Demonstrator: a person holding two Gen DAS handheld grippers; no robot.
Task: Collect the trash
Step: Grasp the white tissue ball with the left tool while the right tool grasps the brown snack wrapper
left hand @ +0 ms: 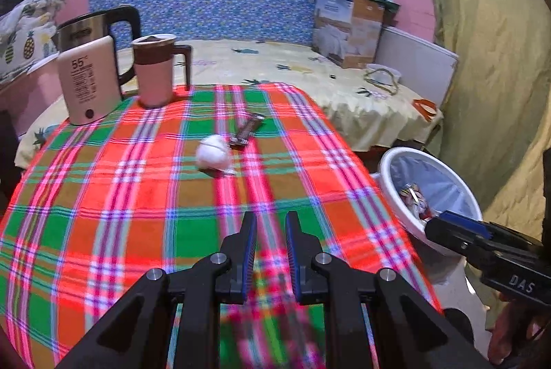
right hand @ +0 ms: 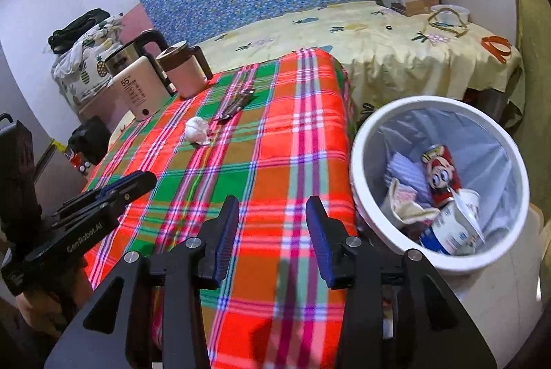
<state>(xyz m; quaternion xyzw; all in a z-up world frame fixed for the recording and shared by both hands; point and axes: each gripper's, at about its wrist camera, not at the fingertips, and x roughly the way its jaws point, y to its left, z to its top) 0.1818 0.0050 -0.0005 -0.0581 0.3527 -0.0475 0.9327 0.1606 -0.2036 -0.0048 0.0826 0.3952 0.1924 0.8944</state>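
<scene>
Left jaws: left gripper [left hand: 271,224] narrowly parted, empty.
Right jaws: right gripper [right hand: 272,214] spread, empty.
Trash: crumpled tissue [left hand: 212,152] and dark wrapper [left hand: 247,131] mid-tablecloth [left hand: 137,196]; bin [right hand: 358,162] beside the table.
Risk: narrow left gap could shove the tissue away.
Pose: both grippers angled down over the near edge.

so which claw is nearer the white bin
Right. The right claw sits at the table edge beside the white bin; the left claw is further over the table.
</scene>
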